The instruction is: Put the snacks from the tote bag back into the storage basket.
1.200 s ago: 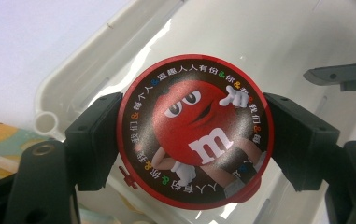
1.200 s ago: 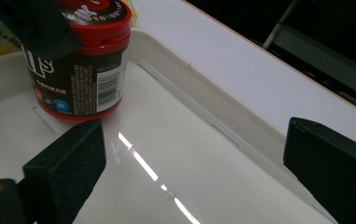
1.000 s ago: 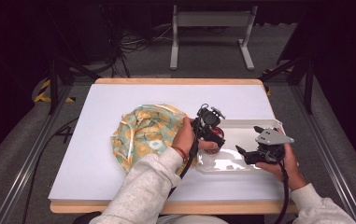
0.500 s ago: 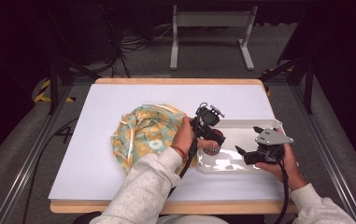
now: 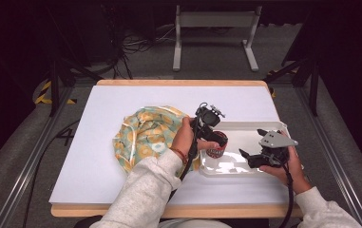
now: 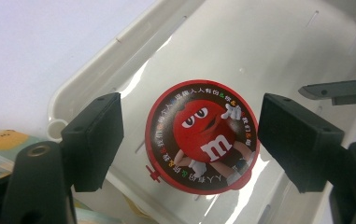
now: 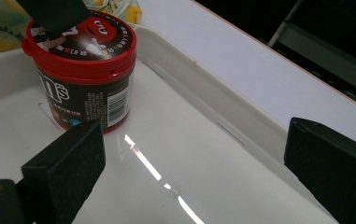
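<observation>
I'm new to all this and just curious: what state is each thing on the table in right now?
Jar: upright in the tray, red lid on, no fingers touching it.
Tray: on the table, holding the jar.
Patterned bowl: on the table, left of the tray.
Left gripper: open above the jar, fingers just been opening.
Right gripper: open, empty, over the tray.

Your left hand (image 5: 188,137) hides the patterned bag's (image 5: 145,135) right edge, and the candy tub (image 7: 84,70) is clipped at the right gripper view's top.
</observation>
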